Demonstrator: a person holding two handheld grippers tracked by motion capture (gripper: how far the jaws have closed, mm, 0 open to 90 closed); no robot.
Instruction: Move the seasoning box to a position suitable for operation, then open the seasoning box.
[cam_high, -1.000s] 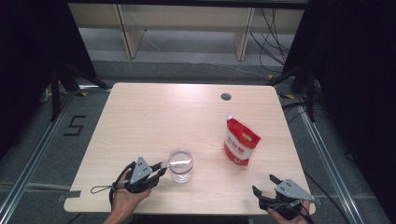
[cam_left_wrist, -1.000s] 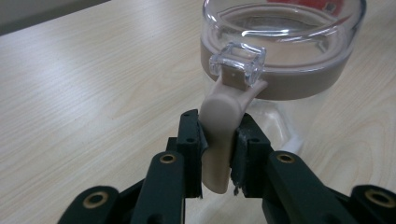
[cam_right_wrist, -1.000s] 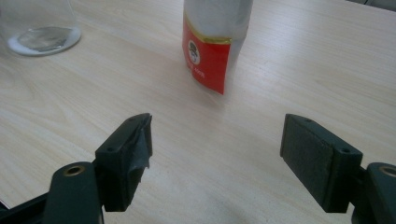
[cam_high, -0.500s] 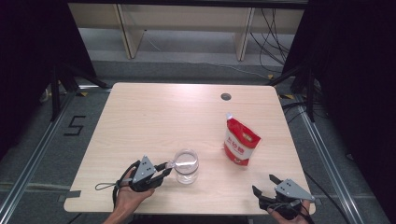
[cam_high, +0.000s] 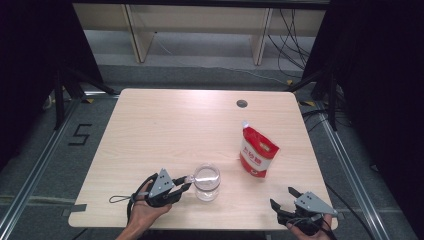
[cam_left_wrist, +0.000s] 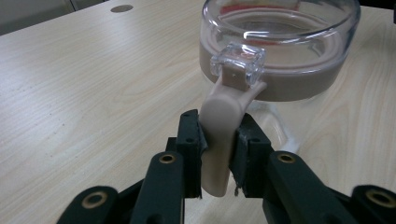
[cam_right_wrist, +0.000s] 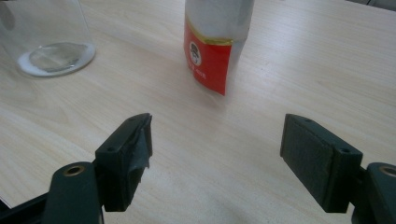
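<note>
A clear glass jar stands near the table's front edge, left of centre. Its clear lid carries a beige latch. My left gripper is shut on that latch, and in the left gripper view both black jaws press its sides. A red and white pouch stands upright to the right of the jar. My right gripper sits at the front right corner, open and empty. In the right gripper view it faces the pouch, with the jar at far left.
The light wooden table has a round cable hole at the back right. Its front edge lies just under both hands. Metal rails and a shelf frame surround the table on the floor.
My left gripper has slid a little to the right, and the top of the jar has shifted right with it. The right gripper and the pouch have stayed put.
</note>
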